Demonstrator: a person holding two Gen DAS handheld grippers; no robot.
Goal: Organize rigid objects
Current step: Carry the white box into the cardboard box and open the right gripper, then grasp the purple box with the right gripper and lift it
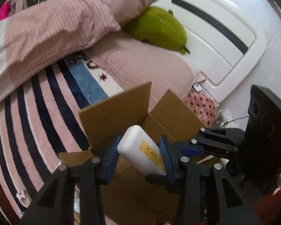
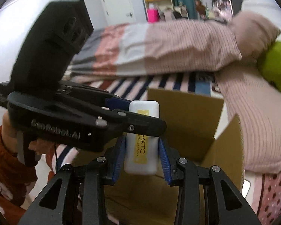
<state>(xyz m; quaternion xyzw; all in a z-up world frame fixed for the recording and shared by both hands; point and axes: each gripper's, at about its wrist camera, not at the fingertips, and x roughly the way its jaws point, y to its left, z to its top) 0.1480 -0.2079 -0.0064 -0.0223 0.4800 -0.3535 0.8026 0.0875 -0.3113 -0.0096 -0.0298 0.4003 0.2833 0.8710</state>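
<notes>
Both grippers pinch 1 white rounded plastic bottle with a yellow label (image 2: 141, 140) above the open brown cardboard box (image 2: 193, 120) on the striped bed (image 1: 28, 123). The right gripper (image 2: 141, 157) holds its lower end, the left gripper (image 1: 138, 155) its upper part. Its long axis runs away from the right jaws, with the box directly below.

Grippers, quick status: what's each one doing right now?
Left gripper: fingers closed on the white bottle, above the cardboard box.
Right gripper: fingers closed on the same white bottle.
</notes>
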